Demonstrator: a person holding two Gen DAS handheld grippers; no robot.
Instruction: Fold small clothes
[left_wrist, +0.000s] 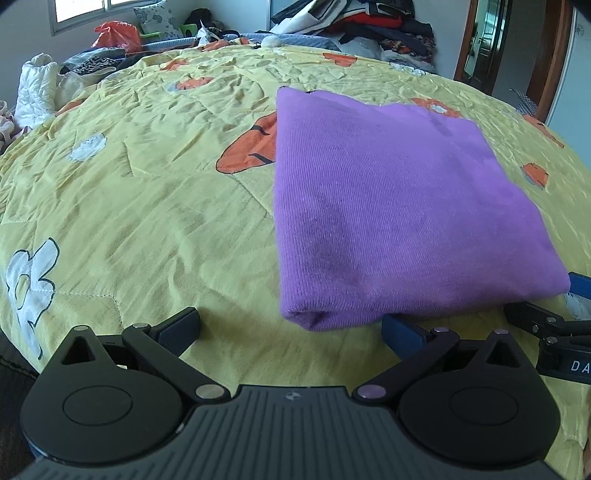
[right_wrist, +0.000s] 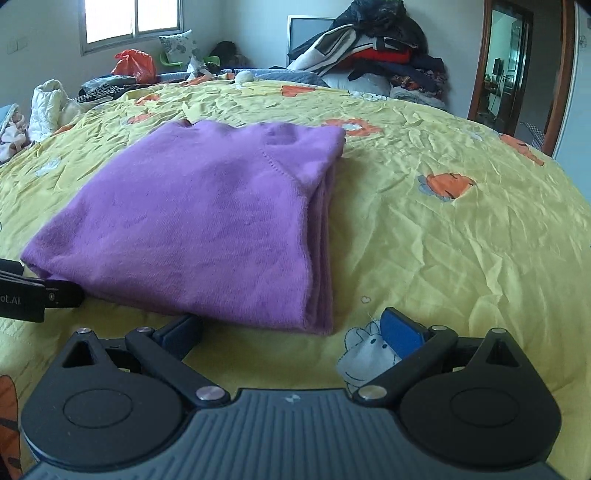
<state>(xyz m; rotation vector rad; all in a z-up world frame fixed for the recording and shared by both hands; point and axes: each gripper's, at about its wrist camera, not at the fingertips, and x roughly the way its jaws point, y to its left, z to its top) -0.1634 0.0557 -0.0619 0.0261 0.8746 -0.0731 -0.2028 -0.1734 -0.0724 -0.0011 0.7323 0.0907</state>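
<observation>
**Bedroom quilt, folded purple garment, both grippers spread wide**

Yellow quilt (left_wrist: 147, 206) with orange and white cartoon patches covers the bed, and heaps of clothes (right_wrist: 380, 55) rise against the far wall beside a wooden doorframe (right_wrist: 480, 62). On the quilt lies a purple garment (left_wrist: 388, 206), folded into a flat, roughly square stack with its layered edges showing along the right side in the right wrist view.

The left gripper (left_wrist: 291, 325) sits low at the garment's near edge with its jaws spread wide and nothing between them. Its right blue pad touches or slips just under the garment's near fold; the left pad rests apart from the cloth, over bare quilt.

The right gripper (right_wrist: 291, 328) is likewise wide apart and holds nothing. Its left pad lies at the garment's near hem, touching or just beside it; its right pad stands clear of the cloth, over a white cartoon patch (right_wrist: 365, 354).

Each gripper shows at the edge of the other's view, flanking the near corners of the stack.
</observation>
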